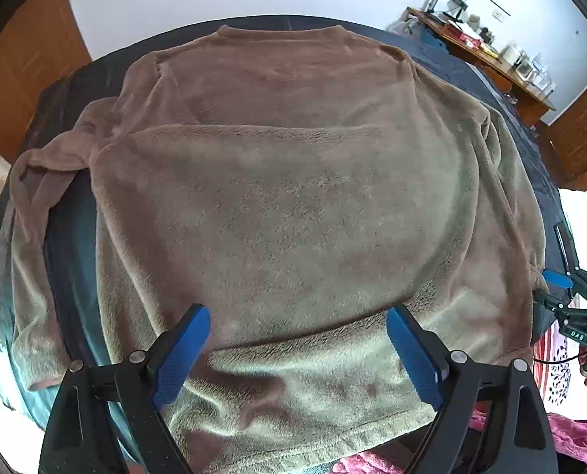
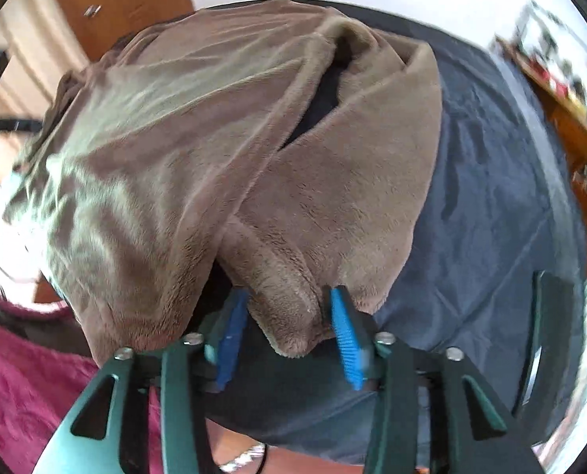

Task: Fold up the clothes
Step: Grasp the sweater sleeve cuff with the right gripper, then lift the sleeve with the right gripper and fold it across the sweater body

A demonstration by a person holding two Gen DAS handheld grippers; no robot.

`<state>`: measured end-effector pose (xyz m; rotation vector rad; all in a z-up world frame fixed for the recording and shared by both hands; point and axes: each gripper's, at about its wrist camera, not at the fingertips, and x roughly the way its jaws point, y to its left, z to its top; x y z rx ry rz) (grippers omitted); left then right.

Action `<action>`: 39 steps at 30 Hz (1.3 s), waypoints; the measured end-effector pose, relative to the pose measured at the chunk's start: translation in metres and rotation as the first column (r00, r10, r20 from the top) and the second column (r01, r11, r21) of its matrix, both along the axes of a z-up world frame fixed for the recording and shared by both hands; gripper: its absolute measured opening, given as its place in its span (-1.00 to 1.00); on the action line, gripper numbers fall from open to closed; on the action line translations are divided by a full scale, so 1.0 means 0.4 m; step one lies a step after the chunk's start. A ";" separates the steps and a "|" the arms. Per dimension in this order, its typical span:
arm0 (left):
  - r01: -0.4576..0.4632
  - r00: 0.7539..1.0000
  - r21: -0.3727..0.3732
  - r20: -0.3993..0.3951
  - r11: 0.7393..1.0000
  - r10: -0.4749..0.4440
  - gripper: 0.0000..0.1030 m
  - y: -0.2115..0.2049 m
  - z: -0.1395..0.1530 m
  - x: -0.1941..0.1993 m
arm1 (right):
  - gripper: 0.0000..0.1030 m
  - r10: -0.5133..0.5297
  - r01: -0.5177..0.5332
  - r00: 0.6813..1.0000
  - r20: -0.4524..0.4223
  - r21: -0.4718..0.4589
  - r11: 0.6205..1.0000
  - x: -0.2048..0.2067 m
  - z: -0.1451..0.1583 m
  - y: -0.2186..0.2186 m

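Observation:
A brown fleece sweater (image 1: 293, 181) lies spread on a dark blue cloth-covered table (image 1: 72, 245), collar at the far end. Its left sleeve (image 1: 32, 276) hangs over the table's left edge. My left gripper (image 1: 298, 312) hovers open above the sweater's near hem, with nothing between its blue fingers (image 1: 182, 347). In the right wrist view, my right gripper (image 2: 289, 292) is closed on the bunched cuff of the right sleeve (image 2: 289, 316), at the sweater's right edge. The right gripper (image 1: 561, 282) also shows at the far right of the left wrist view, next to that cuff.
Bare blue table cloth (image 2: 490, 197) lies right of the sweater. A wooden desk (image 1: 479, 51) cluttered with small items stands at the back right, and a wooden door (image 1: 29, 71) at the back left. Pink fabric (image 2: 29, 387) sits near the table's front edge.

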<state>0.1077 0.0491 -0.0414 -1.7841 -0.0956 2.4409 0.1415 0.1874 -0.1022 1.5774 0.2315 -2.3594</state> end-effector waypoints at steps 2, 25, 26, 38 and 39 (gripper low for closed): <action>0.012 1.000 0.000 0.001 1.000 -0.012 0.81 0.008 0.000 -0.007 | 0.00 0.045 -0.043 0.999 -0.029 0.064 0.997 0.002 0.005 -0.027; 0.048 0.999 0.022 0.010 0.999 -0.049 0.81 0.024 -0.008 -0.107 | -0.55 -0.646 0.531 0.751 -0.137 -0.458 0.713 -0.120 0.325 0.391; 0.051 0.999 0.026 0.008 0.998 -0.051 0.81 0.025 -0.005 -0.113 | -0.55 -0.660 0.532 0.738 -0.140 -0.482 0.696 -0.129 0.343 0.400; 0.020 1.000 0.107 -0.009 0.994 -0.019 0.81 -0.041 0.029 -0.184 | -0.55 -0.801 0.475 0.581 -0.144 -0.740 0.477 -0.245 0.551 0.482; 0.015 1.000 0.112 -0.011 0.994 -0.014 0.81 -0.049 0.031 -0.191 | -0.55 -0.782 0.450 0.606 -0.148 -0.747 0.490 -0.271 0.555 0.445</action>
